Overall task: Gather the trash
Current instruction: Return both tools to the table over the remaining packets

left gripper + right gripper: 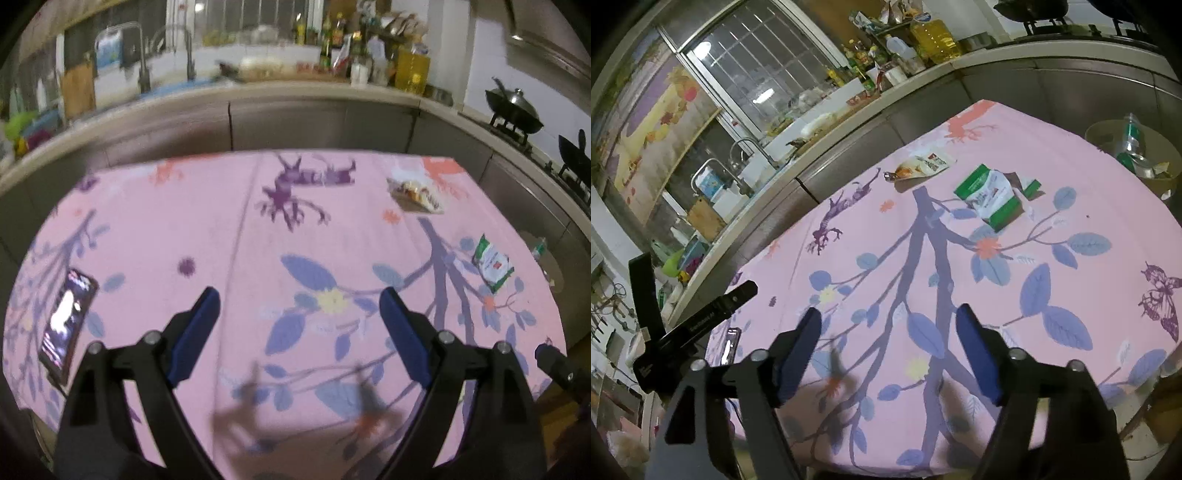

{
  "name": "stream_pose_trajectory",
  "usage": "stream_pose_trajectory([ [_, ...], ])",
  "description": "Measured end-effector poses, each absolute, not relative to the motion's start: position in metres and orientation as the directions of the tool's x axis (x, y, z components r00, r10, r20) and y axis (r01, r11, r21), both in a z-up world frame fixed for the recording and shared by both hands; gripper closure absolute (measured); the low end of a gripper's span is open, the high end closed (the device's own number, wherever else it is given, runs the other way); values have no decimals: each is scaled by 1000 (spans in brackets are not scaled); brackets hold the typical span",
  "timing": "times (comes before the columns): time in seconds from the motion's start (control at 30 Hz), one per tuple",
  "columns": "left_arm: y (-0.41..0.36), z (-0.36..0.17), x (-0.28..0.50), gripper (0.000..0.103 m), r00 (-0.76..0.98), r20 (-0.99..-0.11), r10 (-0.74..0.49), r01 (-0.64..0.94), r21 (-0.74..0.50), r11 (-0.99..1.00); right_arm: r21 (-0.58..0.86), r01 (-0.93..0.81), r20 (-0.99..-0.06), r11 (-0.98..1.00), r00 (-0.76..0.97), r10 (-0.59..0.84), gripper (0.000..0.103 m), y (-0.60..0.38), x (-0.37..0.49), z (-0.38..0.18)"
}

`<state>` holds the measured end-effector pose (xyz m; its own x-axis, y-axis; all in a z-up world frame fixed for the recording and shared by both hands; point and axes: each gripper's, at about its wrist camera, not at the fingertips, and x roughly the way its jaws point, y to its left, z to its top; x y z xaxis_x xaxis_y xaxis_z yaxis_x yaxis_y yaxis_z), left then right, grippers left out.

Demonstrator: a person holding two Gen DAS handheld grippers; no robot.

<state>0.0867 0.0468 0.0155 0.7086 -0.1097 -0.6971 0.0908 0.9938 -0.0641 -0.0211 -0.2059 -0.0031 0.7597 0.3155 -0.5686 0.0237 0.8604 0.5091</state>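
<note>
Two pieces of trash on the table [1052, 177], which is covered in a pink floral cloth: one green-and-white wrapper [995, 197] and one clear snack packet [919, 167] with orange and red print. One phone [66, 325], screen lit, at lower left of the left wrist view. One round bin [1167, 147] past the table edge at upper right of the right wrist view, with a plastic bottle and scraps inside.

Left gripper [299, 321]: jaws spread wide, nothing between the blue pads, touching nothing, only bare cloth under it. Right gripper [890, 339]: also released, wide apart, empty, over the branch print.

In the right wrist view the green-and-white wrapper is crumpled, torn open, lying flat right of centre in the upper half; the clear packet lies just up-left of it near the far table edge, flat. In the left wrist view the wrapper [493, 264] is at mid right and the packet [415, 194] at upper right. Both are well apart from either gripper.
</note>
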Motion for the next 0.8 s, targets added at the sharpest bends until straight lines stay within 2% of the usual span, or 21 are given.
stream_pose_trajectory([
  [0.1, 48, 7, 90, 19, 678, -729, -90, 73, -54, 996, 494, 15, -576, 869, 754, 315, 26, -201, -21, -6],
  [0.33, 56, 7, 90, 6, 679, -730, -78, 51, -58, 997, 461, 33, -598, 887, 749, 283, 23, -191, -21, -14],
  [0.57, 56, 14, 82, 6, 684, -715, -145, 102, -103, 989, 423, 120, -591, 898, 788, 173, 19, -197, -25, -10],
  [0.8, 47, 27, 60, 6, 762, -640, -100, 98, -39, 994, 423, 160, -599, 892, 788, 143, 18, -203, -33, -6],
])
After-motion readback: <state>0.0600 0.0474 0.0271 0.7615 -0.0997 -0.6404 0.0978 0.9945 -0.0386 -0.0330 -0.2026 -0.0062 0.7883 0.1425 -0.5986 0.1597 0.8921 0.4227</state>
